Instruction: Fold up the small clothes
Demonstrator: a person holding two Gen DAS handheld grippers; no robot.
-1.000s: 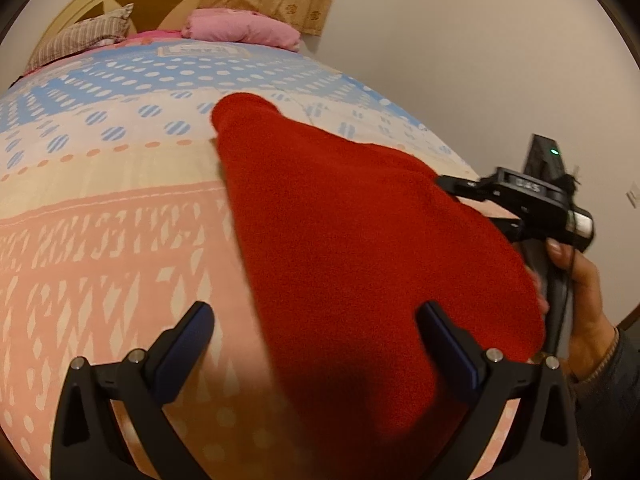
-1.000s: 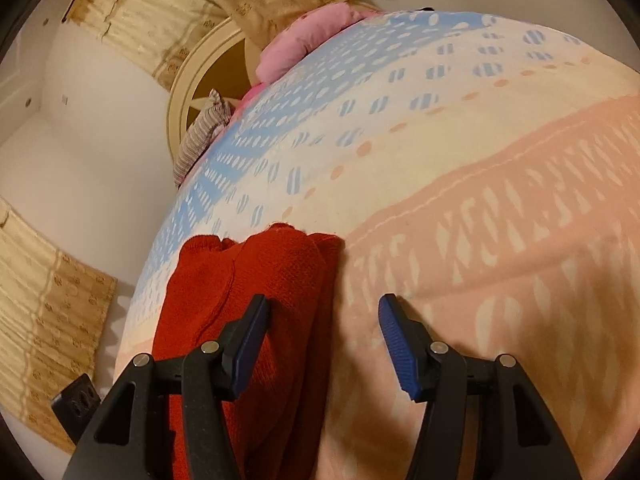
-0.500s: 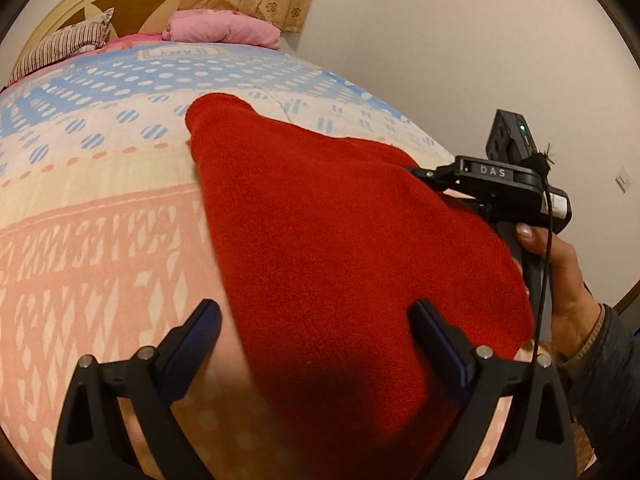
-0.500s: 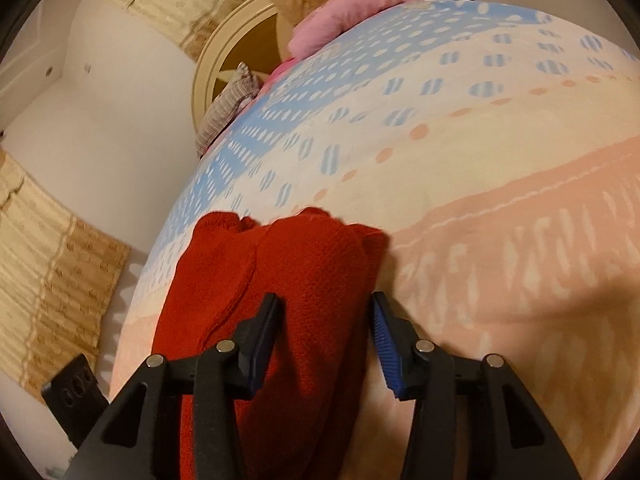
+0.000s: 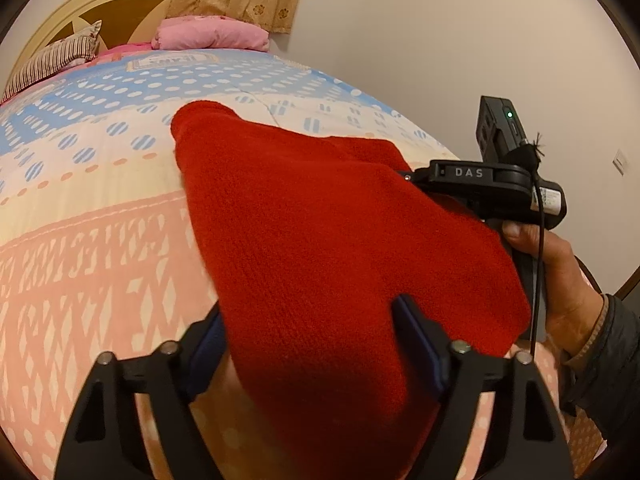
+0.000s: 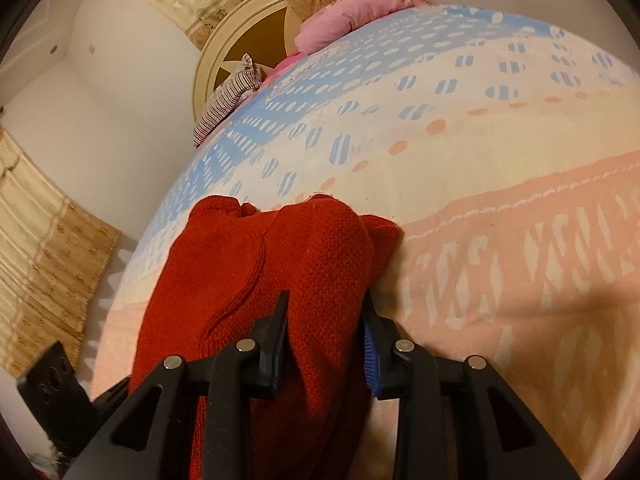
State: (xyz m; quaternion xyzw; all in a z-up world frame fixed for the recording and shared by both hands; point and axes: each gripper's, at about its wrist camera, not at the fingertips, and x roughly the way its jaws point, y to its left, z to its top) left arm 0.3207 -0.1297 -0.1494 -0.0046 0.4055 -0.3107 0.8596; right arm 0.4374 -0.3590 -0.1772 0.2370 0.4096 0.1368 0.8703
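Observation:
A red knitted garment [image 5: 320, 240] lies on the patterned bedspread [image 5: 100, 220], folded into a long shape. My left gripper [image 5: 312, 344] has its jaws around the near end of the garment, with the cloth between the two blue pads. My right gripper [image 6: 326, 344] is closed on a thick bunched fold of the same garment [image 6: 320, 256] at its far right side. The right gripper's body with the hand holding it also shows in the left wrist view [image 5: 492, 184]. Whether the left jaws fully pinch the cloth is hard to see.
Pink pillows [image 5: 208, 36] and a striped pillow [image 5: 52, 56] lie at the headboard [image 5: 100, 8]. A wall [image 5: 440, 40] runs along the bed's right side. Curtains [image 6: 48, 248] hang on the left in the right wrist view.
Both grippers moved forward onto the garment and narrowed their jaws. The right gripper closed on the bunched fold; the left jaws came in around the near end.

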